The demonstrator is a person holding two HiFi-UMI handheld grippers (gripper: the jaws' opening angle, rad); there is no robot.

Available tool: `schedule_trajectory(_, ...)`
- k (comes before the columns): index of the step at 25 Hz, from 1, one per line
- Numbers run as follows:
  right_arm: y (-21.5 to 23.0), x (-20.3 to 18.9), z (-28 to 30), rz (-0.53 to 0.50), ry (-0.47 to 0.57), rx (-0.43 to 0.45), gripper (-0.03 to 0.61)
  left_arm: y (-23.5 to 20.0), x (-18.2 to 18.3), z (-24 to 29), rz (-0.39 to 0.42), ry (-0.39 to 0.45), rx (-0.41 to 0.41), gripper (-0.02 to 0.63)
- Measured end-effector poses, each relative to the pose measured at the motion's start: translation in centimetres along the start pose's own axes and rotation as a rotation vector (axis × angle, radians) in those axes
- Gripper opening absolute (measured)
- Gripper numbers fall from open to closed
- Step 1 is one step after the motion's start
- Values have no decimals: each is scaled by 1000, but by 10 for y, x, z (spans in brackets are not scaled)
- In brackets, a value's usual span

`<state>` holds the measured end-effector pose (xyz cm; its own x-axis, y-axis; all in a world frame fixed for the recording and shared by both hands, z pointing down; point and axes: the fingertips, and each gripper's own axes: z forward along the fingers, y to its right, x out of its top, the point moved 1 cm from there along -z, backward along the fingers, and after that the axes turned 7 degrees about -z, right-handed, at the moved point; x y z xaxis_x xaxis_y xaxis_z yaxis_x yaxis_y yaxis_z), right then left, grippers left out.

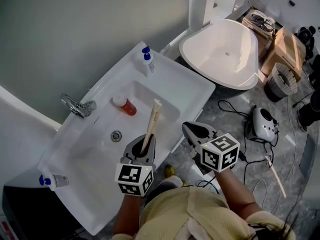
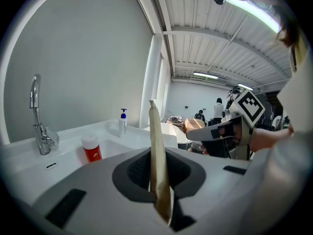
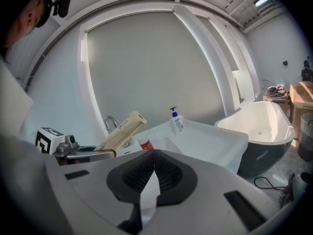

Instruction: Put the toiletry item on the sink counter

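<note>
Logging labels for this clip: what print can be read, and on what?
No text is legible.
Tan packet in the left tongs: print too blurred.
Pump bottle: label too small.
Red bottle: label too blurred.
White tube, blue cap: too small.

A bottle [image 1: 125, 105] sits in the sink counter's [image 1: 192, 86] basin [image 1: 97, 151], faucet [image 1: 77, 105] behind it, pump bottle [image 1: 147, 60] at the counter's right back corner, tube [image 1: 54, 181] at its left end, bathtub [image 1: 225, 51] off right, the left gripper's [image 1: 145, 149] packet [image 1: 152, 119] above the basin.

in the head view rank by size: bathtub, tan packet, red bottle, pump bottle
bathtub
tan packet, held nearer the camera, so less sure
red bottle and pump bottle: about alike
</note>
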<state>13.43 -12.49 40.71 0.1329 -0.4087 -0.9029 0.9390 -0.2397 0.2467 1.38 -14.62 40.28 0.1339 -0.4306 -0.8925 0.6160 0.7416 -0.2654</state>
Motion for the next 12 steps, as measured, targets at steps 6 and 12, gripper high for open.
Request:
schedule_trajectory(6, 4, 10, 29, -7, -11, -2, 25, -20, 7, 16, -7, -12, -16, 60)
schedule_trajectory(12, 7, 18, 49, -17, -18, -27, 25, -34, 7, 26, 4, -44, -49, 60)
